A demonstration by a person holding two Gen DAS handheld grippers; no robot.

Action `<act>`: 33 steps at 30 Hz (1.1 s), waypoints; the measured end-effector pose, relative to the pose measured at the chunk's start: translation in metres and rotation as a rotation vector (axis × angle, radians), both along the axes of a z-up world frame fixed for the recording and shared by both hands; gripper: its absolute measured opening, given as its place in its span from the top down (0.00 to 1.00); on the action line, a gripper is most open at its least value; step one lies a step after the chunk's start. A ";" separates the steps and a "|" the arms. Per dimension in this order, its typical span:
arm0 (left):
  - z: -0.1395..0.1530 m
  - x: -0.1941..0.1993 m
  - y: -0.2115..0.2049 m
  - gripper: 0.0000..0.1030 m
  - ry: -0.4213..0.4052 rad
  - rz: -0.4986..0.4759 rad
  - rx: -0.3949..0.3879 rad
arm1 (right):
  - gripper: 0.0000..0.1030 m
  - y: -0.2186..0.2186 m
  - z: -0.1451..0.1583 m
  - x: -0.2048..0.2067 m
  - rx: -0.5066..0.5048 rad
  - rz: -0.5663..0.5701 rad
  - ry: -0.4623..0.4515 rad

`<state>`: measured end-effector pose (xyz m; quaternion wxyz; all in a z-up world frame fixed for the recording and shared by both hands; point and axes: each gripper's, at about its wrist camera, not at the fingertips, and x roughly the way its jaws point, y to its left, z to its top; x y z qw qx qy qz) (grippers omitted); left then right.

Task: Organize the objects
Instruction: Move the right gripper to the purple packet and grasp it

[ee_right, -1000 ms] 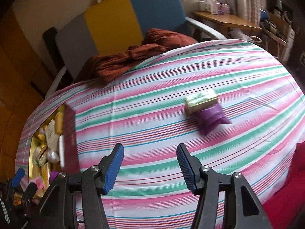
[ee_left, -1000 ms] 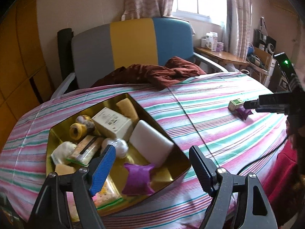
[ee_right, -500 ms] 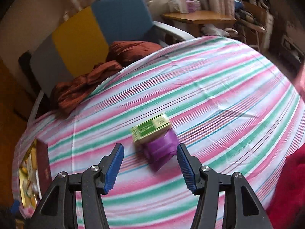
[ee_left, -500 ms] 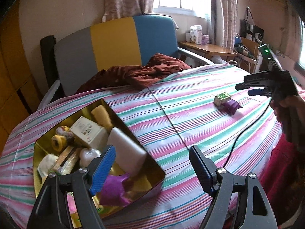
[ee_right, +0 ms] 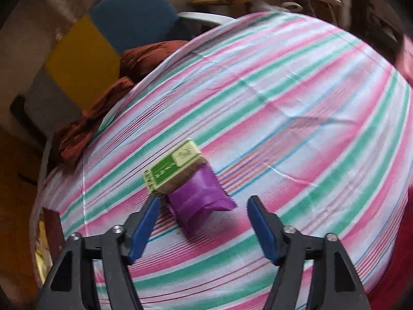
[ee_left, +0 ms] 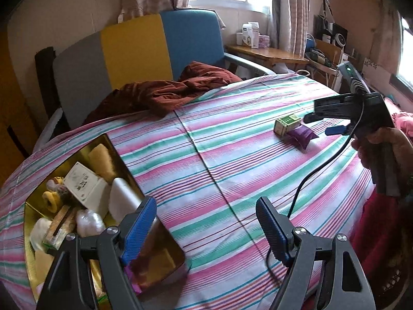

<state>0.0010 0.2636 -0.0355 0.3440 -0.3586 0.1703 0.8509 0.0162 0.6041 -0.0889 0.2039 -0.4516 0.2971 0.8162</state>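
Purple and shiny, the little packet [ee_right: 200, 201] lies on the striped cloth [ee_right: 284, 103] of the bench, and it sits right in front of the right tongs [ee_right: 201, 223], a bit nearer the left blue pad [ee_right: 143, 228] than the right one. Its long side runs slanted, from up near the green box [ee_right: 171, 168] down toward the tongs. The green box is touching the packet's far end, and it may be resting a little on top of it, but I cannot tell for sure. The right tongs are opening now and nothing is between the pads yet; the packet is just past their tips. I think the next move is to push forward and down so the pads go on each side of the packet, across its short way. The left pad is very near the corner of the box, so it could bump the box. In the left view, the packet [ee_left: 300, 135] and box [ee_left: 287, 123] are far across the bench, close to the right tongs [ee_left: 321, 124] that a hand [ee_left: 379, 147] is holding. The left tongs [ee_left: 206, 230] are apart and empty, down by the gold tray [ee_left: 121, 155] full of other small things. So the right hand is much nearer, and I think the packet will go in that tray.
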 end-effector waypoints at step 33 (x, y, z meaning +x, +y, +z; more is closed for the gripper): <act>-0.003 -0.009 0.036 0.23 -0.049 -0.058 -0.014 | 0.45 0.013 -0.014 -0.011 0.107 -0.035 -0.171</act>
